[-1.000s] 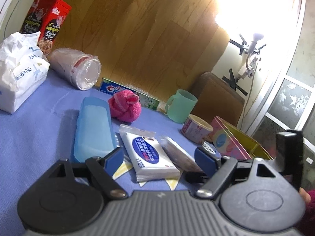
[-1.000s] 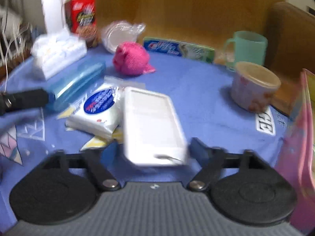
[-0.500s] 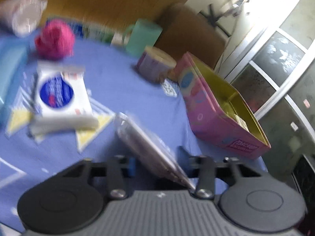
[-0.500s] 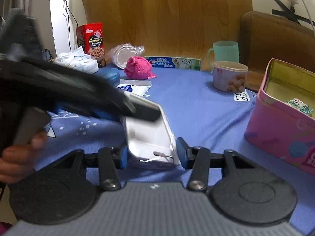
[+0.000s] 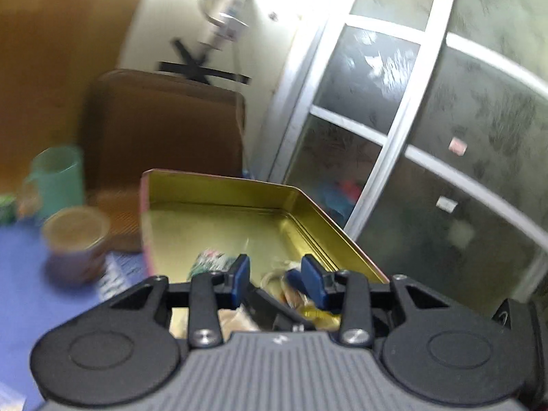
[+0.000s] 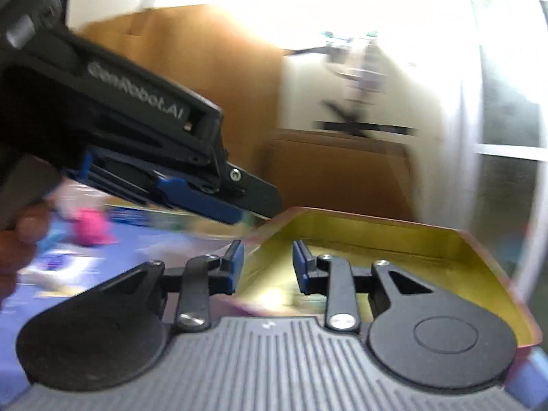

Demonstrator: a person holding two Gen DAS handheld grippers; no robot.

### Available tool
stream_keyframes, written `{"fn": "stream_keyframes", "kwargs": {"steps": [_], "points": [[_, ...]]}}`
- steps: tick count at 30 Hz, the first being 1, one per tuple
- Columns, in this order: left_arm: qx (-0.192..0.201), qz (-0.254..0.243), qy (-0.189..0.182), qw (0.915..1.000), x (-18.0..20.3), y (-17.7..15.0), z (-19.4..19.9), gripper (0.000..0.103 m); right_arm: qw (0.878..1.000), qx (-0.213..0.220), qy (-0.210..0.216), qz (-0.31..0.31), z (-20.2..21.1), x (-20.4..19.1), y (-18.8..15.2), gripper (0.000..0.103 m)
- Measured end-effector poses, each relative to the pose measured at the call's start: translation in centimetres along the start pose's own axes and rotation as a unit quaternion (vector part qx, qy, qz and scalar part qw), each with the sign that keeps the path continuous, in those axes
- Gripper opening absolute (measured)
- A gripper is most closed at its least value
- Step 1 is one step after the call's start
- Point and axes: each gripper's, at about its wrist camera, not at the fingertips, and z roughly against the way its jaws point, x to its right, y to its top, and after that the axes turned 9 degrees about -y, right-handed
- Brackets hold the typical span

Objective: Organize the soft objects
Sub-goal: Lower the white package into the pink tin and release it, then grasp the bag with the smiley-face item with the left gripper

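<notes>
A pink tin box with a gold inside stands open at the table's right end; it also shows in the right wrist view. Small packets lie in it. My left gripper hangs over the box, jaws apart with nothing clearly between them; the right gripper's black tip pokes up below it. My right gripper is over the box's near edge, jaws apart and empty. The left gripper's body crosses above it. A pink soft ball and a white wipes pack lie blurred on the blue cloth.
A small round tub and a green mug stand left of the box. A brown chair back is behind it. A glass door fills the right side. The views are motion-blurred.
Both grippers swung right from the middle of the table to over the tin box. The flat white pack that sat between the jaws half a second ago is gone from both.
</notes>
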Motion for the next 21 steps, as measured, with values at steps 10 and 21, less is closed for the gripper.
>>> {"fn": "stream_keyframes", "kwargs": {"steps": [10,21], "points": [[0.031,0.039,0.042,0.9979,-2.7,-1.2,5.9,0.079,0.980,-0.051,0.161,-0.109,0.9,8.6,-0.8,0.060],[-0.016,0.268,0.055,0.9618,-8.5,-9.9,12.3,0.094,0.943,-0.165,0.280,0.072,-0.4,-2.1,-4.0,0.089]]}}
